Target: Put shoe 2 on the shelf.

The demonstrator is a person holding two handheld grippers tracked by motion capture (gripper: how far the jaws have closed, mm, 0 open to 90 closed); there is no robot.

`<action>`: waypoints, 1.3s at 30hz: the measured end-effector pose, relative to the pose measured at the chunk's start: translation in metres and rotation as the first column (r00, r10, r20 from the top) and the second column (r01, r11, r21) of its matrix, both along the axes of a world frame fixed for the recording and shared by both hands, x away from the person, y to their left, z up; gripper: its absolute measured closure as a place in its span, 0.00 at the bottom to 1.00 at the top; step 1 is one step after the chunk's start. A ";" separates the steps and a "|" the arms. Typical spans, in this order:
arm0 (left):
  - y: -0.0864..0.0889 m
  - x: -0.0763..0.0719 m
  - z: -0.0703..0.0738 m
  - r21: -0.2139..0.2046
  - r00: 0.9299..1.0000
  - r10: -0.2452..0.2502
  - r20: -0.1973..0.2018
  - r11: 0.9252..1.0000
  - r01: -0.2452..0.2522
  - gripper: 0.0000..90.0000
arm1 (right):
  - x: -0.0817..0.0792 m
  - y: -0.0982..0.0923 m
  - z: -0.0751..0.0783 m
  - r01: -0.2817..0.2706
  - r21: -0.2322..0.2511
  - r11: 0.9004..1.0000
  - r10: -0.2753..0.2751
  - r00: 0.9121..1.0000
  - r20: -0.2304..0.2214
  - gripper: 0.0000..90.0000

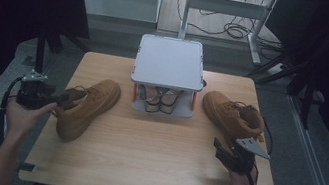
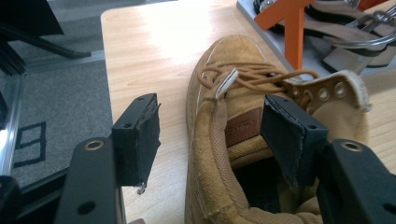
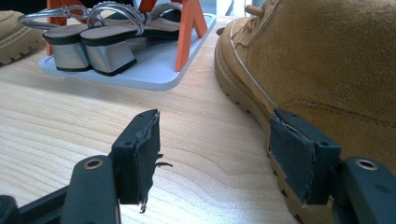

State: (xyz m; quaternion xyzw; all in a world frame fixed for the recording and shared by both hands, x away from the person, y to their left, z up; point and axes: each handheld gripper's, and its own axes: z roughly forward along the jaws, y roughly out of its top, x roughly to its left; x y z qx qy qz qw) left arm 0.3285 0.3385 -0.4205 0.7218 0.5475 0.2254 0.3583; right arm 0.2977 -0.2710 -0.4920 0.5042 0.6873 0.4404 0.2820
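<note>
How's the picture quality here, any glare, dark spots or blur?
High view: dim, black at both sides, soft detail on the boots. Left gripper view: bright glare on the table; near left boot sharp. Right gripper view: evenly lit; sandals slightly soft, straight edges look bowed.

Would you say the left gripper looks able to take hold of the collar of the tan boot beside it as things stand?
Probably yes. The left gripper is open, its jaws straddling the collar wall of the left boot: one pad inside the opening, the other outside. Nothing stands between.
</note>
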 end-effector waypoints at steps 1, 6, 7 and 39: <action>0.000 0.001 -0.002 0.003 1.000 0.000 -0.008 1.000 0.000 0.42 | 0.000 0.000 0.000 0.001 0.000 1.000 -0.001 1.000 -0.002 0.38; 0.000 0.006 -0.008 0.035 0.999 0.013 -0.031 0.999 -0.012 0.44 | 0.001 -0.001 -0.001 0.009 0.003 1.000 -0.009 1.000 -0.005 0.38; 0.000 0.007 -0.010 0.040 0.999 0.013 -0.037 0.999 -0.011 0.45 | 0.001 -0.001 -0.001 0.009 0.001 1.000 -0.009 1.000 -0.005 0.38; -0.003 0.015 -0.022 -0.006 0.993 -0.005 -0.122 1.000 0.004 0.81 | 0.025 -0.050 0.107 0.007 -0.064 0.998 0.000 0.994 0.110 0.49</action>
